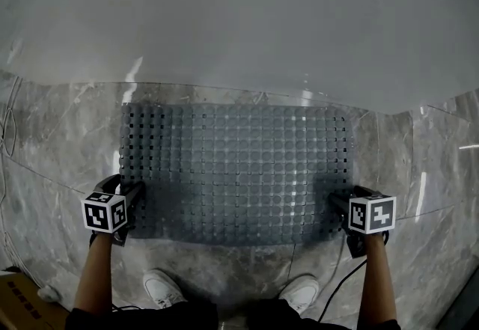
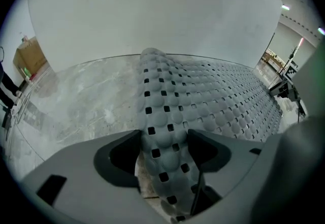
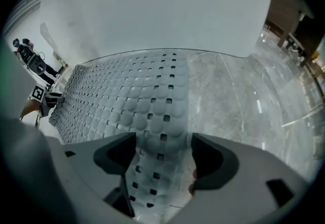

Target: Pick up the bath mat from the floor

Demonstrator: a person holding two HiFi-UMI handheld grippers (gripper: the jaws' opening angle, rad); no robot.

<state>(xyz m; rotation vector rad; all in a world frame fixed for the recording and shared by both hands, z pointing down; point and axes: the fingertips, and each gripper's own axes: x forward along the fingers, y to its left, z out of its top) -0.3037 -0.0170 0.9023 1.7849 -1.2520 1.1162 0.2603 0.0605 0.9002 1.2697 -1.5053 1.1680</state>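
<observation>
Both grippers are down at the near edge of the bath mat point(image 1: 236, 171), one at each near corner, and neither one actually has hold of it.

The left gripper point(image 2: 163, 141) has its jaws spread wide. A humped-up ridge of the mat runs straight up between them, all bumps and square holes. It brushes the right-hand jaw, and there's a sliver of bare floor showing beside the left-hand jaw, so I'd call that released, not clamped.

The right gripper point(image 3: 163, 147) is the same deal, with its jaws wide apart. Here the mat's edge strip lies pretty flat between them, closer to the left-hand jaw. There's a clear strip of floor between the mat's edge and the right-hand jaw. Nothing is pinched.

The mat itself is a grey rubbery thing. It's spread out on the grey marble floor point(image 1: 60, 141) ahead of both sets of jaws, and its far edge reaches almost to a big white surface point(image 1: 239, 14). Behind the jaws, toward the person, you can see a pair of white shoes point(image 1: 163, 287). A cardboard box point(image 1: 19, 302) sits off behind the left gripper, and a dark cable point(image 1: 337, 291) trails back from the right one.
</observation>
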